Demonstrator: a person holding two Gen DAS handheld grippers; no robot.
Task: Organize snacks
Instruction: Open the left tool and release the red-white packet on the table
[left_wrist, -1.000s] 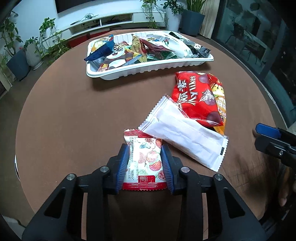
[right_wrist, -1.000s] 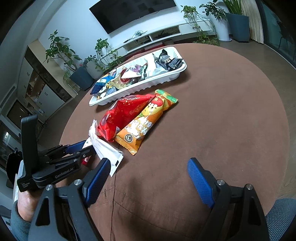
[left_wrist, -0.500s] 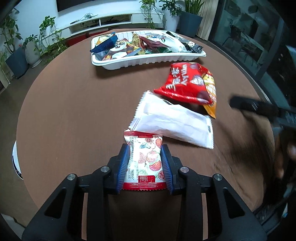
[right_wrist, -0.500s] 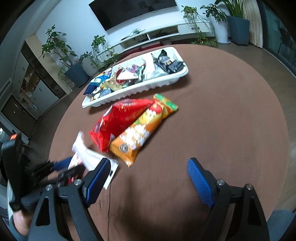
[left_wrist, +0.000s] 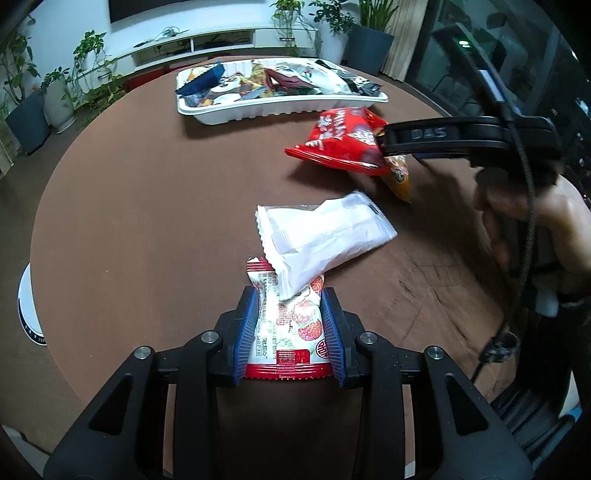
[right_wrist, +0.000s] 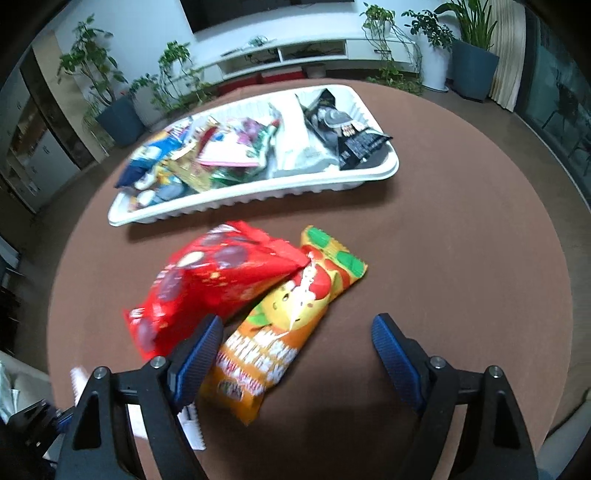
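Jaws of the left gripper (left_wrist: 290, 328) are pinching a small strawberry-printed snack packet with red ends (left_wrist: 291, 328) by its two long edges, holding it low over the round brown desk (left_wrist: 147, 206). One corner of a flat white plastic-wrapped packet (left_wrist: 325, 236) is lying across the far end of the held packet. Jaws of the right gripper (right_wrist: 295, 354) are standing wide apart with nothing between them — an orange cartoon-printed snack bag (right_wrist: 284, 332) is lying just ahead of them, its edge tucked under a glossy red snack bag (right_wrist: 218, 288). Beyond both bags, a long white ribbed plastic tray (right_wrist: 258, 195) is sitting on the desk, heaped with assorted wrapped snacks.
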